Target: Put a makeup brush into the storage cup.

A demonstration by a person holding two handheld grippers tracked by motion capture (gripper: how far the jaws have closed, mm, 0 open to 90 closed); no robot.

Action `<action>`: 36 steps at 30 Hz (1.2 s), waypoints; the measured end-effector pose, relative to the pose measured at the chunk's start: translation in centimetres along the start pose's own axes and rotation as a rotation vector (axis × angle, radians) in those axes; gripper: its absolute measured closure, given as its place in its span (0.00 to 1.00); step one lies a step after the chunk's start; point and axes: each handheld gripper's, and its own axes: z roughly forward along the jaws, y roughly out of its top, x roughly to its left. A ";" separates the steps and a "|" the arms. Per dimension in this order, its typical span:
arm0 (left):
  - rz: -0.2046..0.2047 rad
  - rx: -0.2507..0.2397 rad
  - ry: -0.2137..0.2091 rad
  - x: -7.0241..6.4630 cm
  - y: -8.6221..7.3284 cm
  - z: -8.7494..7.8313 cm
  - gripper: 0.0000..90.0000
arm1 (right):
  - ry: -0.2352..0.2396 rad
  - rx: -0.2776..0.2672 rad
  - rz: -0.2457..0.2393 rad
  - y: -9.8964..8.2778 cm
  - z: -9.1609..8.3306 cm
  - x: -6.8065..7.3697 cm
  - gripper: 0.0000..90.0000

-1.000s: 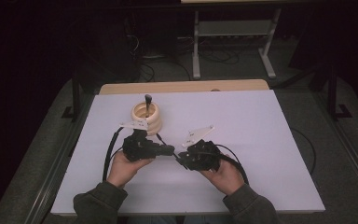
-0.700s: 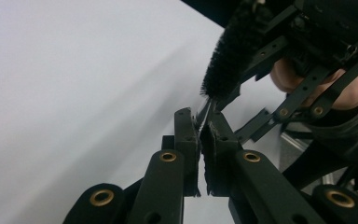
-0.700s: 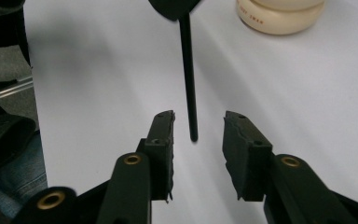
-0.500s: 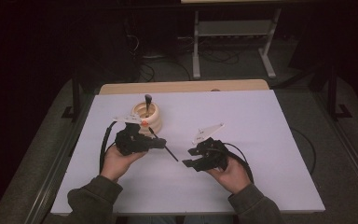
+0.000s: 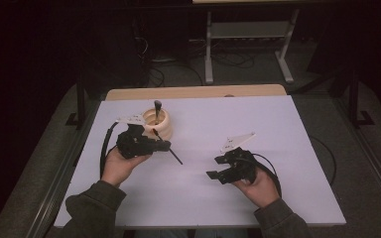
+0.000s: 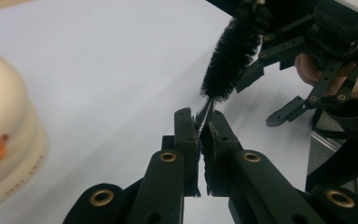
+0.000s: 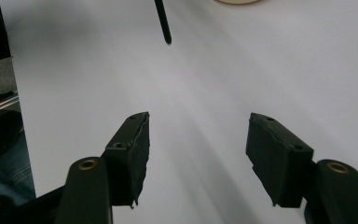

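The right gripper (image 5: 217, 167) has just been opening; its fingers stand apart, empty. The brush (image 6: 230, 51), handed over, is clamped by its stem in the left gripper (image 6: 200, 125). Beyond: the cup (image 5: 158, 123), likely its destination.

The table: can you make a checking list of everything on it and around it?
Surface: white table top, wooden strip at its far edge.
Job's things: thin black brush; cream holder with another black tool standing in it.
Clutter: nothing seen.
Grippers: left gripper shut on the brush's wire stem; right gripper open, its jaws just been opening, nothing between them.
Cables: black cable loops from the left gripper.
Surroundings: dark floor, metal stand behind.
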 end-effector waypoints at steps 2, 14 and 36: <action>0.002 0.007 0.011 0.2 0.3 -0.3 0.94 | 0.002 -0.002 0.003 -0.3 -0.3 -0.2 0.43; 0.014 0.022 0.053 0.5 1.6 -1.0 0.94 | -0.014 -0.017 0.025 -1.6 -1.4 -1.2 0.41; 0.006 0.019 0.109 2.1 3.9 -2.8 0.94 | -0.060 -0.026 0.078 -3.0 -3.0 -2.2 0.37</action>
